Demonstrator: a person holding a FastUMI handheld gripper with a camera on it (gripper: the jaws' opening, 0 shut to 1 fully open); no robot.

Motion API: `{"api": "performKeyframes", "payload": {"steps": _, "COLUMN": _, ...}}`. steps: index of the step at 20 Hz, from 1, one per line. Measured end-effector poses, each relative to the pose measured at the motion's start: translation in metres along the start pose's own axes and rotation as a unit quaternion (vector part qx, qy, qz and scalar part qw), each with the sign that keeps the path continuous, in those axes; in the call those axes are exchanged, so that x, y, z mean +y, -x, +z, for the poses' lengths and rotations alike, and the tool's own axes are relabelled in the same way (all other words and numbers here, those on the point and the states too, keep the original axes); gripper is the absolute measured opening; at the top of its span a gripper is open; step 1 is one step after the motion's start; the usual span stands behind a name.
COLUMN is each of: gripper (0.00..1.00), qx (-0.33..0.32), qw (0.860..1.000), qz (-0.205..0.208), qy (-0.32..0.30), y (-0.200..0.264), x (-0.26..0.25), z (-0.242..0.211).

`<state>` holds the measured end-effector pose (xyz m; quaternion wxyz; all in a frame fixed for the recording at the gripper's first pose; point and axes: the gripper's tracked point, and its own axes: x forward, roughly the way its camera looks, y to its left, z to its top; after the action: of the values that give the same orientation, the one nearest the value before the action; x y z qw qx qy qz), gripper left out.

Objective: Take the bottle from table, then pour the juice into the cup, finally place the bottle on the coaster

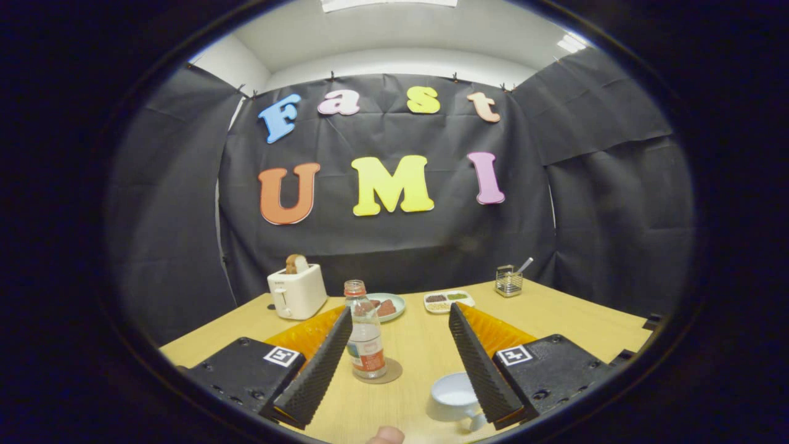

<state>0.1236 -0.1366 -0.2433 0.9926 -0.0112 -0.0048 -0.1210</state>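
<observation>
A toaster (pixel 297 292) stands far left on the table (pixel 573 311). The bottle (pixel 365 333) stands upright on the coaster (pixel 387 372), close by the left finger (pixel 315 364); it seems apart from it, though the overlap makes that hard to judge. The gripper (pixel 402 357) is spread wide, grasping nothing. The cup (pixel 454 398) sits low by the right finger (pixel 481 364), its contents too pale to read. Bottle on coaster suggests the last step is done; the next move would be drawing straight back without clipping the bottle.
</observation>
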Motion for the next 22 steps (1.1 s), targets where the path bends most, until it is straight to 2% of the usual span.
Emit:
{"api": "performKeyframes", "payload": {"steps": 2, "gripper": 1.00, "qx": -0.006, "qw": 1.000, "qz": -0.008, "qy": 0.017, "y": 0.024, "x": -0.008, "z": 0.011}}
{"api": "performKeyframes", "payload": {"steps": 5, "gripper": 1.00, "qx": -0.010, "qw": 1.000, "qz": 0.003, "qy": 0.027, "y": 0.051, "x": -0.006, "z": 0.026}}
{"api": "performKeyframes", "payload": {"steps": 11, "gripper": 1.00, "qx": -0.019, "qw": 0.999, "qz": 0.020, "qy": 0.019, "y": 0.096, "x": -0.002, "z": 0.066}}
{"api": "performKeyframes", "payload": {"steps": 16, "gripper": 1.00, "qx": -0.015, "qw": 0.999, "qz": 0.043, "qy": 0.011, "y": 0.128, "x": 0.011, "z": 0.078}}
{"api": "performKeyframes", "payload": {"steps": 22, "gripper": 1.00, "qx": -0.026, "qw": 0.998, "qz": 0.032, "qy": 0.037, "y": 0.163, "x": 0.017, "z": 0.106}}
